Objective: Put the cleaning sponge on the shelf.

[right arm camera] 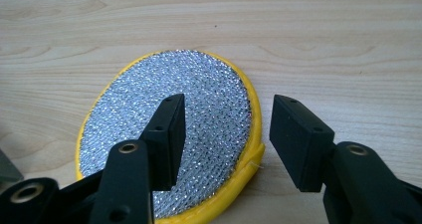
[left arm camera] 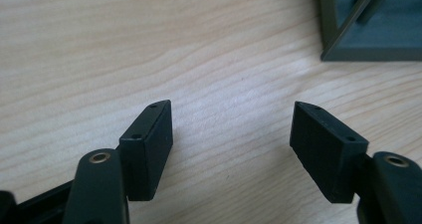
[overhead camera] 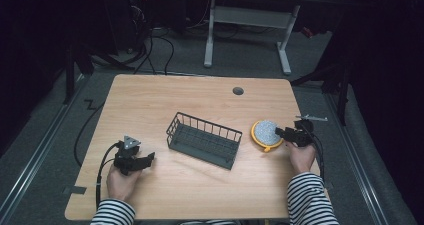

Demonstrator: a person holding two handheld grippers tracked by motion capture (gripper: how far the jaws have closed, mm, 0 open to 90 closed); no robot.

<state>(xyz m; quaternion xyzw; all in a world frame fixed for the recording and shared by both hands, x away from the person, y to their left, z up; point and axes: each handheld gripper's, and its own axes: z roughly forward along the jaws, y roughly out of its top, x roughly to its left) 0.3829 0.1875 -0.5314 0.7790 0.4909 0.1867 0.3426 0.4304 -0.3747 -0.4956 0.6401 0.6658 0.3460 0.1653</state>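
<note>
High view looks forward and down over the whole desk (overhead camera: 150, 100); each gripper view sits close above it, sharing its wood.

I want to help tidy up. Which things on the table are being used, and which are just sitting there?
Being used:
- round sponge, silver on top, yellow-edged
- right tool, open over the sponge's edge

Just sitting there:
- dark wire basket
- left tool, open over bare table

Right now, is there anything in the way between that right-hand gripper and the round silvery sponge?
Nothing visible. The right gripper hangs open right over the yellow-rimmed sponge, one jaw above its silvery face, the other past its rim. The wire basket sits off to the side on the table.
</note>
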